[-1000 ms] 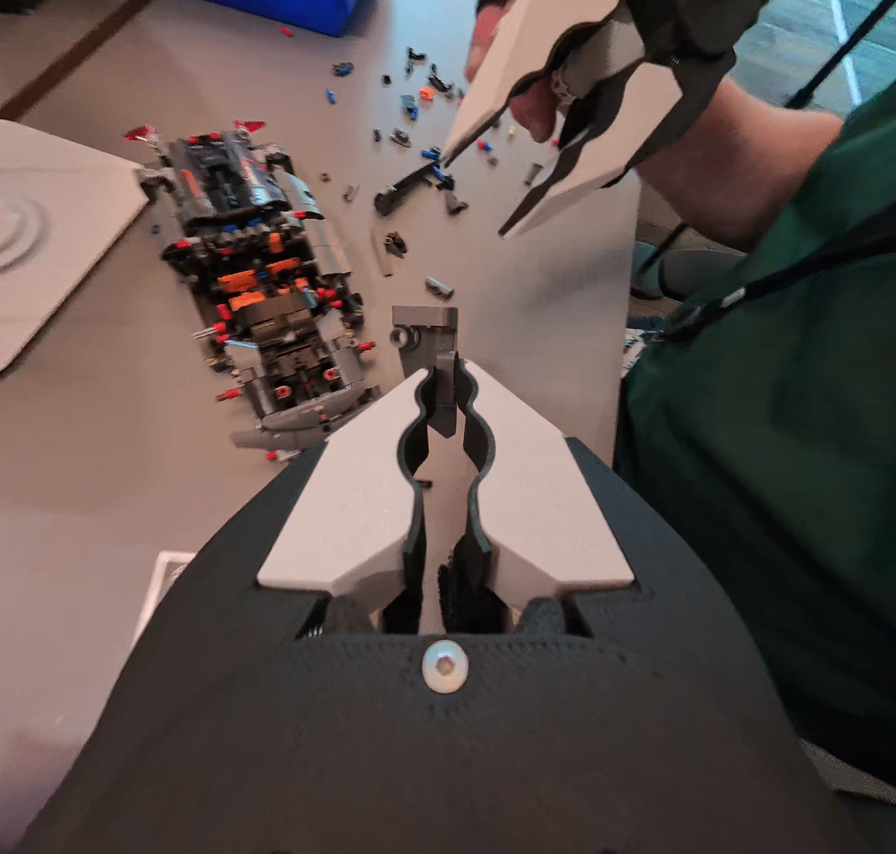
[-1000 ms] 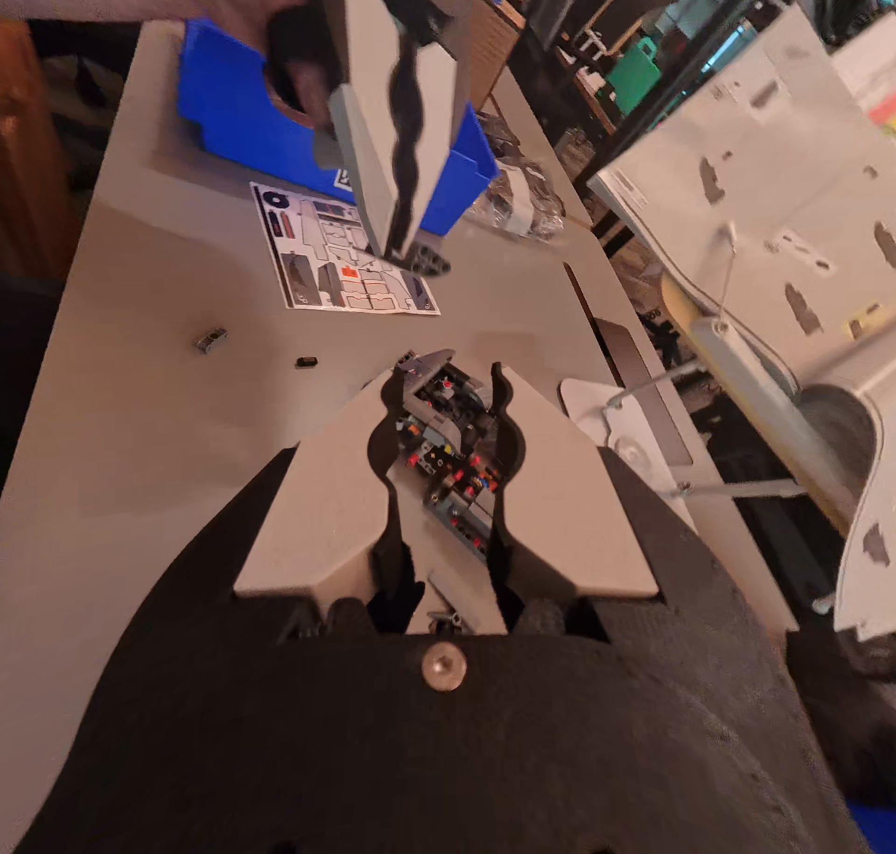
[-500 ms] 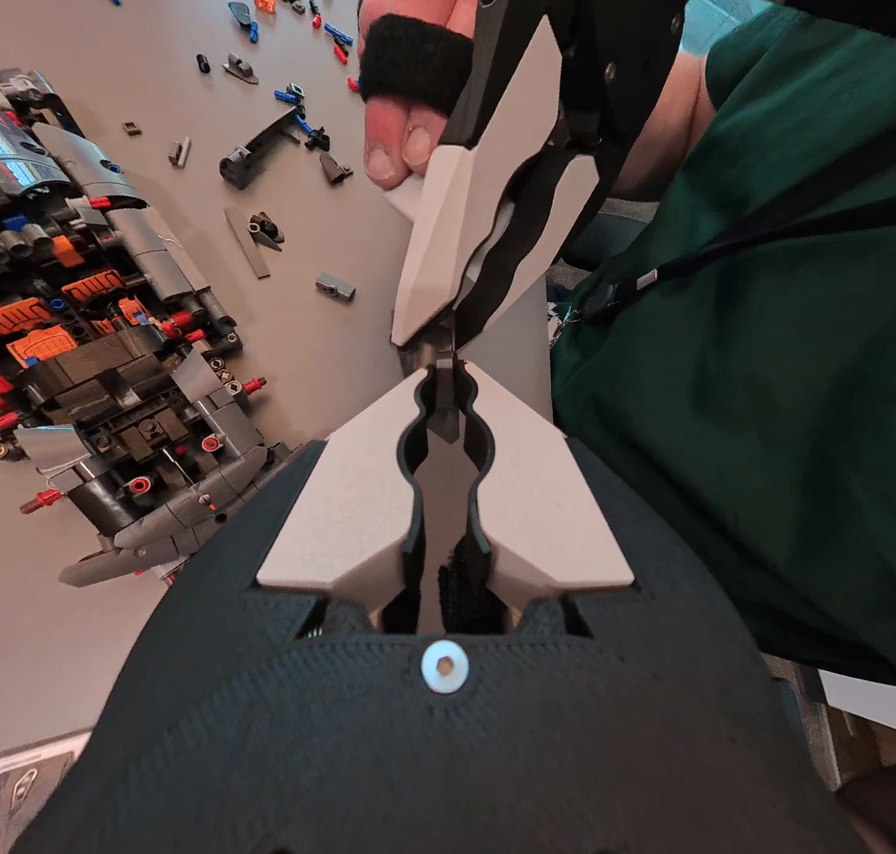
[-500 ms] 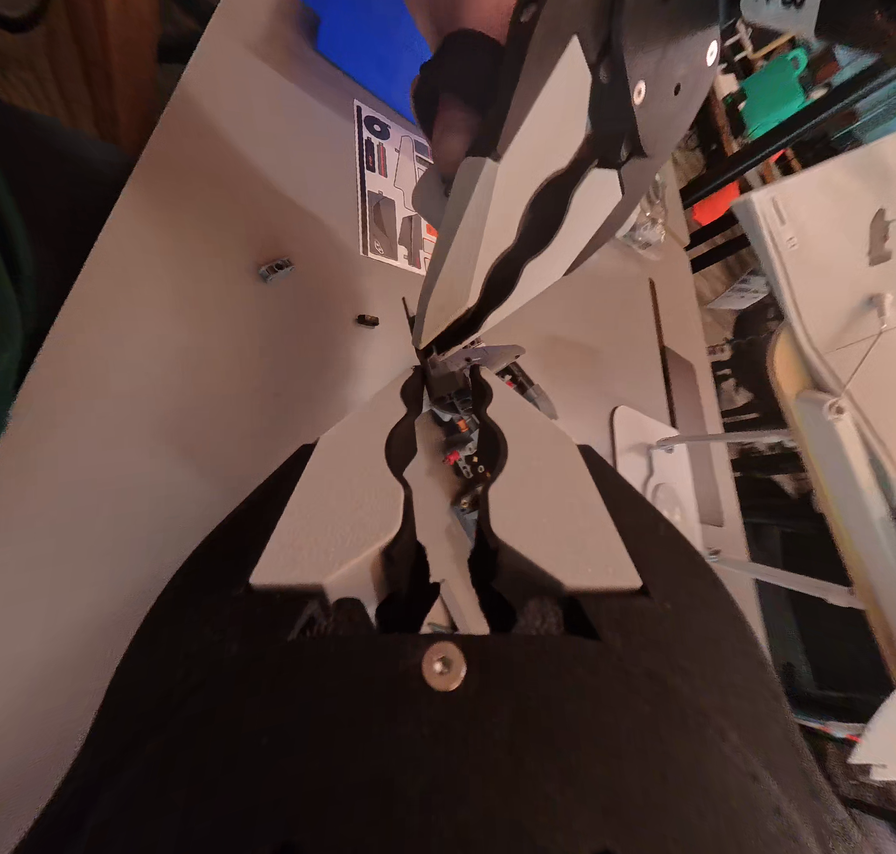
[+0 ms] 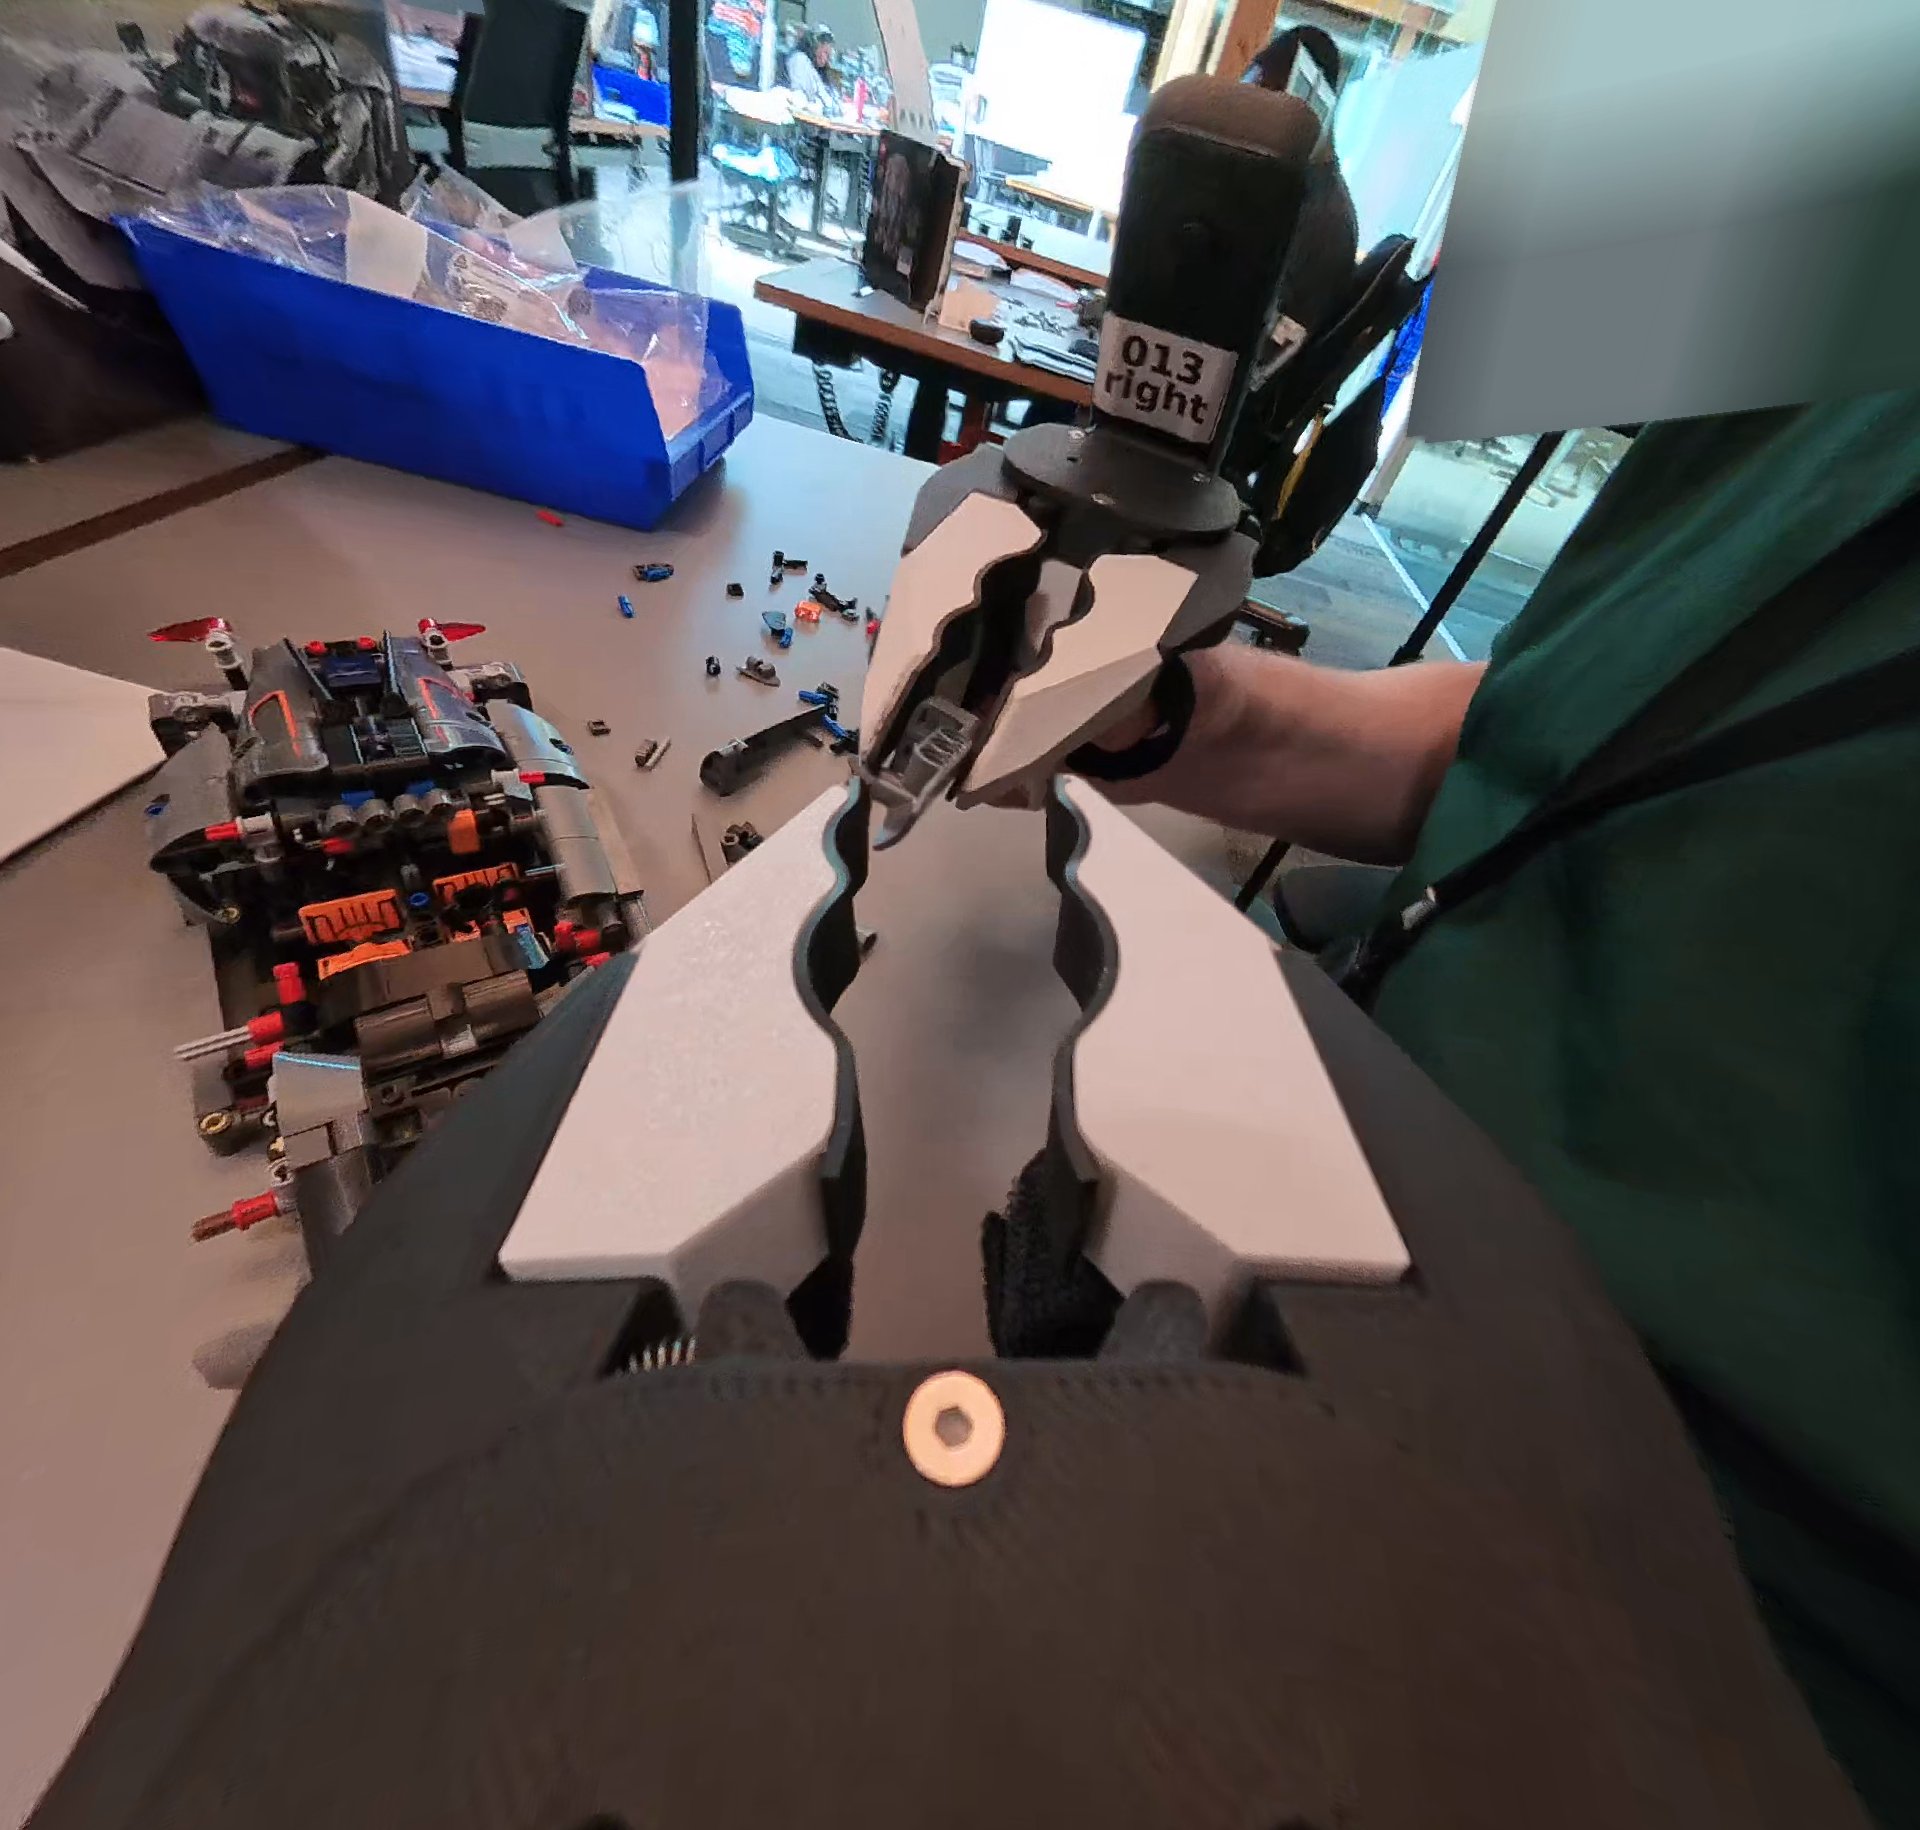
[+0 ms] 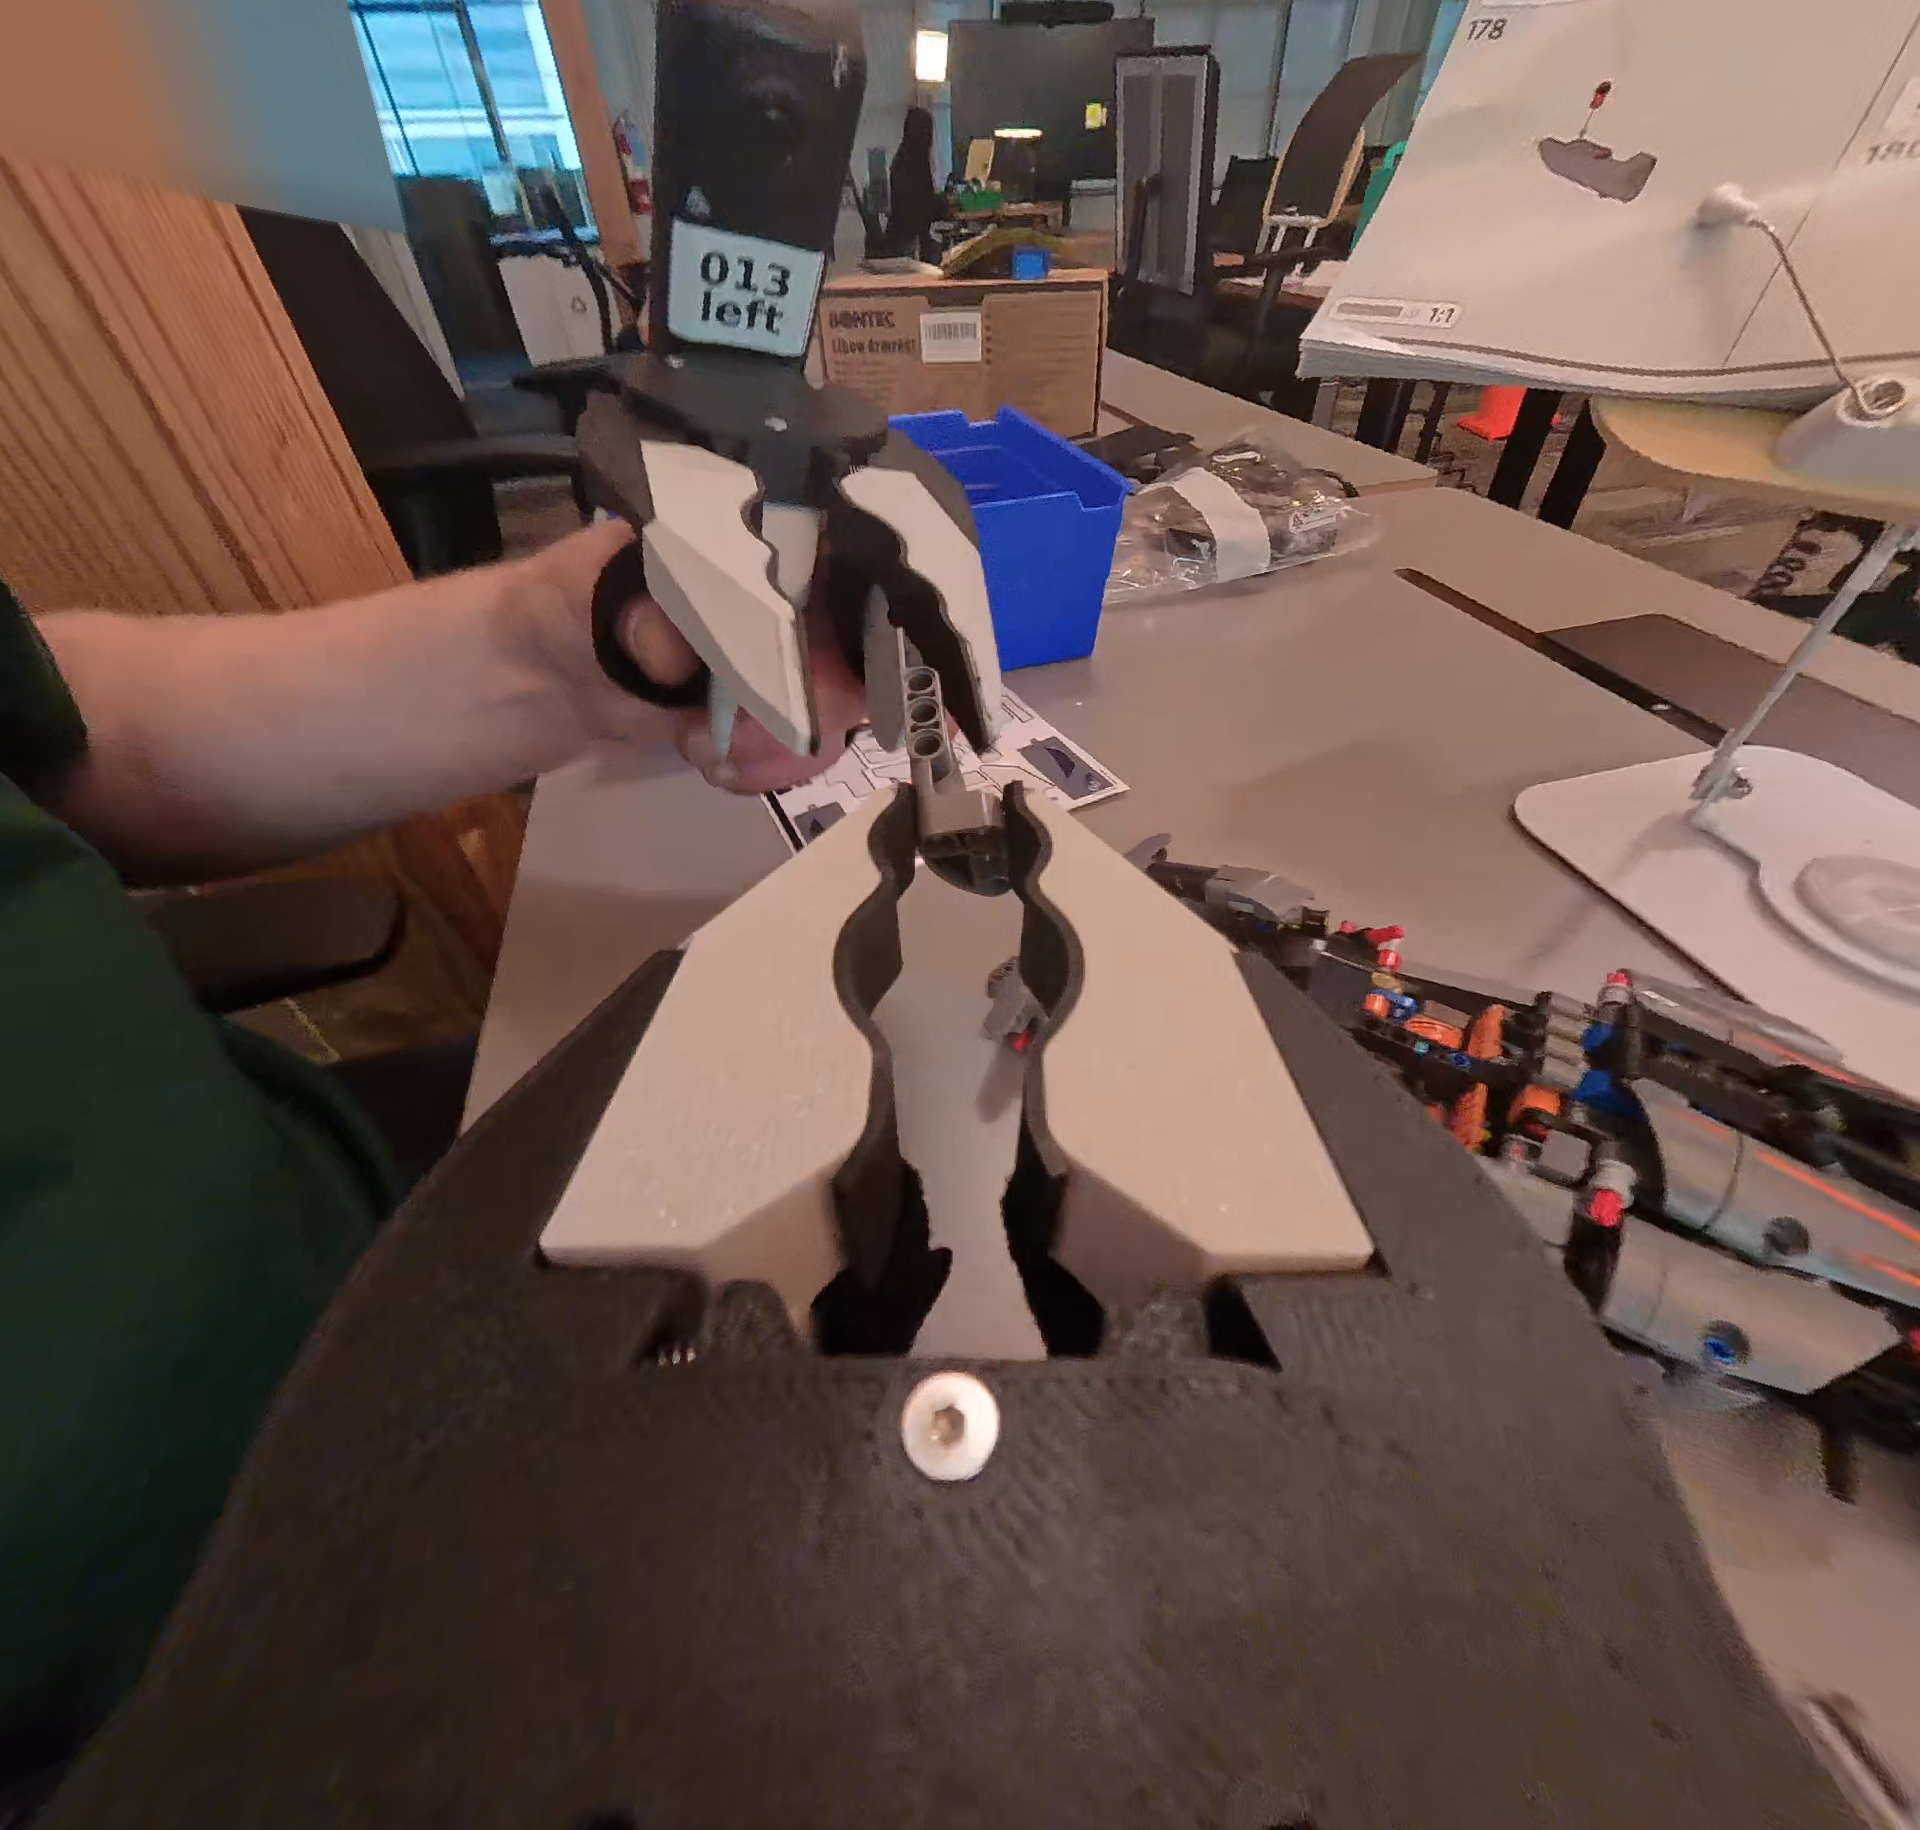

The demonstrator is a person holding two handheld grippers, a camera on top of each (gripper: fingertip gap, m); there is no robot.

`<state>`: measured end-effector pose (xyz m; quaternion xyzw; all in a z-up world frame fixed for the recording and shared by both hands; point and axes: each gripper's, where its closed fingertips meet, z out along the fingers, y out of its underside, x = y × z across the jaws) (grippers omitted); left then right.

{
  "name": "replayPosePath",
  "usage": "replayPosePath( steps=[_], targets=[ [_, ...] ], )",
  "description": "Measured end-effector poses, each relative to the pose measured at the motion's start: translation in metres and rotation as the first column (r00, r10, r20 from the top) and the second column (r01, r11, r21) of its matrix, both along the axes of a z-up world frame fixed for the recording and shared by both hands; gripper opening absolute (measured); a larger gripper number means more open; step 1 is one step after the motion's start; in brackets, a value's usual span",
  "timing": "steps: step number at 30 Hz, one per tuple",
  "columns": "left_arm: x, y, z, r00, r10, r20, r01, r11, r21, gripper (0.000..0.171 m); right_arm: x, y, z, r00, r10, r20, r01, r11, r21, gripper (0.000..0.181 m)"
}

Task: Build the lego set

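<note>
A small grey lego piece (image 5: 925,746) with a holed beam sits between the fingertips of my right gripper (image 5: 925,793), which is shut on it above the table. In the right wrist view the piece (image 6: 925,731) sticks up from my right gripper (image 6: 958,809) into the gap of my left gripper (image 6: 888,741). My left gripper (image 5: 956,798) is open and tip to tip with the right one, its fingers on either side of the piece. The part-built lego car (image 5: 384,866) lies on the grey table (image 5: 416,554) to the left, and it also shows in the right wrist view (image 6: 1558,1074).
Several loose lego pieces (image 5: 769,658) lie beyond the car. A blue bin (image 5: 447,378) stands at the back. An instruction booklet (image 6: 1610,170) rests on a white stand (image 6: 1714,866). A sticker sheet (image 6: 1039,772) and clear bags (image 6: 1226,523) lie on the table. A person in green sits at the table's edge. My left and right fingertips are right by each other. The part-built lego car (image 5: 384,866) is about equally far from each gripper, around 20 cm. It is also in sight in the right wrist view (image 6: 1516,1054).
My left gripper, shut on the grey piece before, has opened. My right gripper has closed on that piece. Both grippers have tilted up to level, facing each other.
</note>
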<state>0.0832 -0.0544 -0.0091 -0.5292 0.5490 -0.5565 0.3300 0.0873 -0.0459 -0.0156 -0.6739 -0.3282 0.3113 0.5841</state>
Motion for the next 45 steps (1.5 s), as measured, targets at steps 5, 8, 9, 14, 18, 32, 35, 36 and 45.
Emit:
replayPosePath(
  steps=[5, 8, 9, 14, 18, 32, 35, 36, 45],
  targets=[
    [0.002, -0.005, 0.002, 0.996, 0.031, 0.082, -0.028, 0.999, -0.031, 0.015, -0.011, -0.009, 0.003, 0.988, 0.053, -0.143, -0.063, 0.996, -0.065, 0.014],
    [-0.002, -0.011, 0.006, 0.99, 0.014, 0.141, -0.002, 0.996, -0.089, 0.011, -0.017, -0.015, 0.005, 0.964, 0.067, -0.258, -0.096, 0.99, -0.104, 0.014],
    [-0.004, -0.014, 0.006, 0.988, 0.009, 0.154, 0.005, 0.995, -0.095, 0.009, -0.018, -0.016, 0.005, 0.949, 0.074, -0.306, -0.119, 0.984, -0.132, 0.014],
    [-0.013, -0.02, -0.003, 0.988, 0.006, 0.152, 0.014, 0.992, -0.129, 0.005, -0.027, -0.024, -0.011, 0.953, 0.032, -0.301, -0.088, 0.981, -0.172, 0.021],
    [-0.024, -0.015, -0.004, 0.99, 0.032, 0.139, -0.016, 0.993, -0.113, 0.005, -0.008, -0.034, -0.02, 0.981, -0.015, -0.195, -0.019, 0.985, -0.171, 0.025],
    [-0.011, -0.005, -0.02, 0.998, -0.007, 0.056, 0.008, 1.0, -0.018, 0.005, 0.295, -0.072, -0.016, 0.569, -0.259, 0.78, 0.588, 0.791, -0.166, 0.002],
    [-0.002, -0.008, -0.022, 0.998, -0.03, 0.056, 0.031, 0.999, -0.023, 0.005, 0.313, -0.069, -0.046, 0.526, -0.059, 0.848, 0.49, 0.836, -0.246, 0.004],
    [0.001, -0.008, -0.023, 0.998, -0.034, 0.052, 0.035, 0.999, -0.022, 0.005, 0.316, -0.069, -0.056, 0.519, 0.0, 0.855, 0.467, 0.838, -0.283, 0.004],
    [0.011, -0.013, -0.023, 0.998, -0.047, 0.04, 0.047, 0.999, 0.002, 0.005, 0.34, -0.067, -0.132, 0.458, 0.284, 0.842, 0.316, 0.834, -0.453, 0.011]
  ],
)
